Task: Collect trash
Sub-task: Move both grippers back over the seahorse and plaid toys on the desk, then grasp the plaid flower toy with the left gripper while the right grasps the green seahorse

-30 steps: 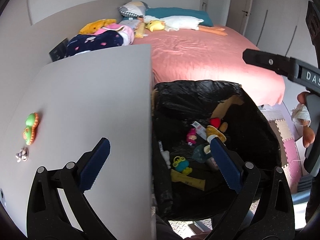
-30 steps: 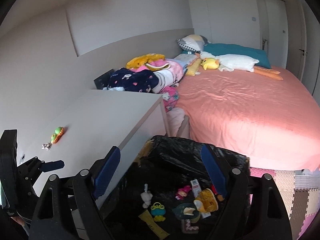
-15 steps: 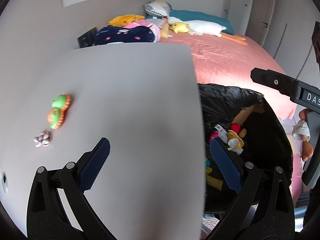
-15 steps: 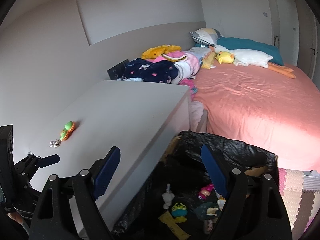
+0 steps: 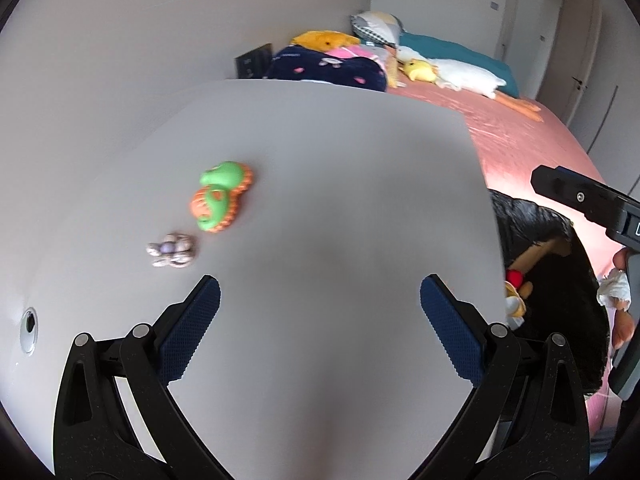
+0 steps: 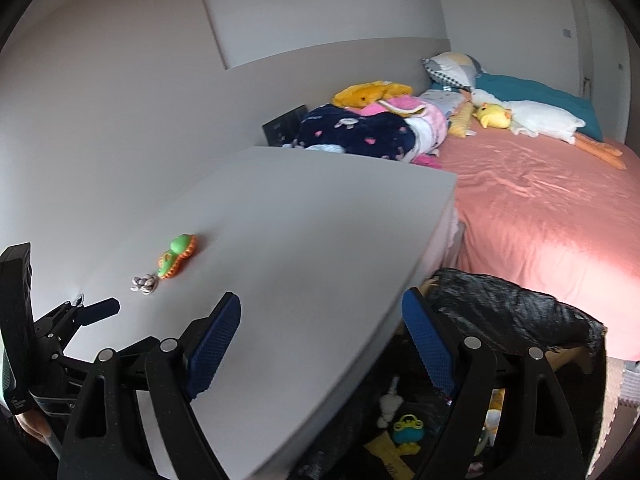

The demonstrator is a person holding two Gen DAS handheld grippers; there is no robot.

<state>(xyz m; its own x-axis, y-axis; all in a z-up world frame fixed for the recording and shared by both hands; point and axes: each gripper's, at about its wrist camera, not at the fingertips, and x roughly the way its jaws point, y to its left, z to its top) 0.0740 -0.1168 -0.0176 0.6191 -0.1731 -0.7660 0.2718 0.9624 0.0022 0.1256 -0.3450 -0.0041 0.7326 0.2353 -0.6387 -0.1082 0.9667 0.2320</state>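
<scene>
A green and orange toy (image 5: 220,197) and a small grey flower-shaped piece (image 5: 172,250) lie on the grey tabletop (image 5: 340,208). My left gripper (image 5: 319,298) is open and empty above the table, a short way right of and nearer than both. They also show in the right wrist view, the toy (image 6: 176,255) and the grey piece (image 6: 144,283). My right gripper (image 6: 321,320) is open and empty over the table's right edge, beside the black trash bag (image 6: 520,320) that holds several small toys.
A bed with a pink sheet (image 6: 540,208) lies beyond the table, with plush toys and folded clothes (image 6: 372,128) at its head. The trash bag (image 5: 560,264) stands between table and bed. A round hole (image 5: 29,324) sits in the table's left side.
Both grippers have swung left, away from the trash bag and over the tabletop. The green toy and the grey piece are now nearer and more central in the left wrist view.
</scene>
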